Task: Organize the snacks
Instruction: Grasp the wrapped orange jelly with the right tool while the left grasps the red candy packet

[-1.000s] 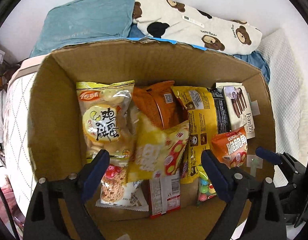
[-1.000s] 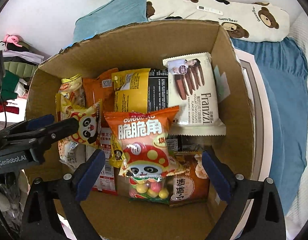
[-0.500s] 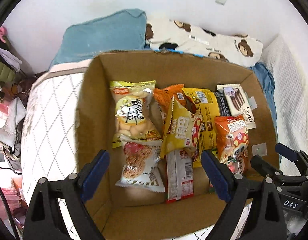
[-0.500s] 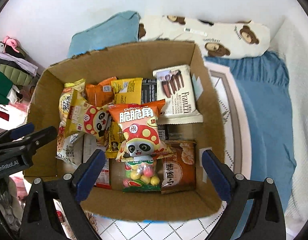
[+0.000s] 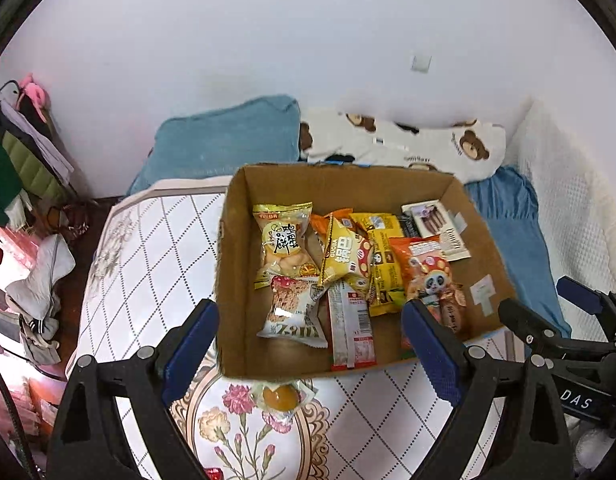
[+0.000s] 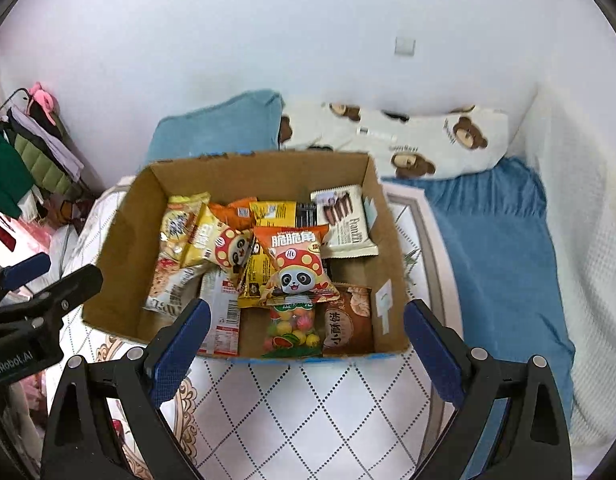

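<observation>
Cardboard forms the open box (image 5: 236, 280) set on the quilted bed (image 5: 148, 264), filled with snack packets: a yellow biscuit bag (image 5: 282, 242) at left, an orange panda bag (image 6: 296, 266) in the middle, a white wafer pack (image 6: 345, 222) at right. Both the left gripper (image 5: 309, 350) and the right gripper (image 6: 306, 346) are held above the box's near edge with fingers spread wide, nothing pinched.

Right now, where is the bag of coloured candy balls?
In the right wrist view, the candy bag lies at the box's near wall, between a brown biscuit pack and a barcoded packet.
</observation>
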Demonstrator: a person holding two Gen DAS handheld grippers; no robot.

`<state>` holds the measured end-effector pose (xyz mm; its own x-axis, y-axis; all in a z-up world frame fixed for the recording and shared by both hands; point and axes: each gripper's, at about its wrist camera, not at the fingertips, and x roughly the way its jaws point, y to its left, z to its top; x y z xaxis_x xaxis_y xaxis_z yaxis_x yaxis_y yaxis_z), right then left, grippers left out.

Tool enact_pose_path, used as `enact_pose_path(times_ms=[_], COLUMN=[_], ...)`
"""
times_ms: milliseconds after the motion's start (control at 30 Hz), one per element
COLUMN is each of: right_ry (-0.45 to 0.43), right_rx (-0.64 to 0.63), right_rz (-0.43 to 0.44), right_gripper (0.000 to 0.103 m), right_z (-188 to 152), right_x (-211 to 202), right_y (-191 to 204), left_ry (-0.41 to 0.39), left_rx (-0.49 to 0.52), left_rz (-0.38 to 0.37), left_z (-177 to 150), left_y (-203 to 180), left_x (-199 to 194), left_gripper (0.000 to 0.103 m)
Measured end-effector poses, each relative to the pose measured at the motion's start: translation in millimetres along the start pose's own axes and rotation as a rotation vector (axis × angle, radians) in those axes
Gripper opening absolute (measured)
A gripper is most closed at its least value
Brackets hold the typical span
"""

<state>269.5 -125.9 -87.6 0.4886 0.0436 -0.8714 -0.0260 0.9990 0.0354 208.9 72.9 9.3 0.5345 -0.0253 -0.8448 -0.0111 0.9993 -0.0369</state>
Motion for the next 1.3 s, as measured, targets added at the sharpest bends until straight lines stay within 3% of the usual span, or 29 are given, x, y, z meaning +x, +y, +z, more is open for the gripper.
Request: enact_pose_path(times_ms=[433,833,1033,1167,1300], right_ry=[-0.171,-0.202,-0.104,0.011,0.124], right_rx=[0.036,0.105,0.149,0.154,0.139], right_rz=[-0.008,0.019,0.107,0.197,0.283], right_gripper=[0.099,0.099,0.099,0.099,0.081], right_z=[-48.5,-71.6,-95.9,-123.5,-150.2], right_x=[-97.6,-125.6,-95.7,-58.2,-15.9], right_y=[1.0,-11.1,-1.8,19.1,49.3], left_ry=[-0.137,-0.136,-0.073,0.053,0.181], left_rx=[-0.006,-0.013,-0.063,-0.134,-0.218], left_rz=[-0.025,-0.026,0.017,0.088,0.127], left_z=[-37.7,-56.1,-85.8,-123.2,-161.9], left_y=[-6.7,-7.7,22.7,67.8,108.1], left_x=[-76.0,-87.0,-68.7,-40.4,-18.5], left_gripper=[0.094,0.094,0.094,0.093,0.093])
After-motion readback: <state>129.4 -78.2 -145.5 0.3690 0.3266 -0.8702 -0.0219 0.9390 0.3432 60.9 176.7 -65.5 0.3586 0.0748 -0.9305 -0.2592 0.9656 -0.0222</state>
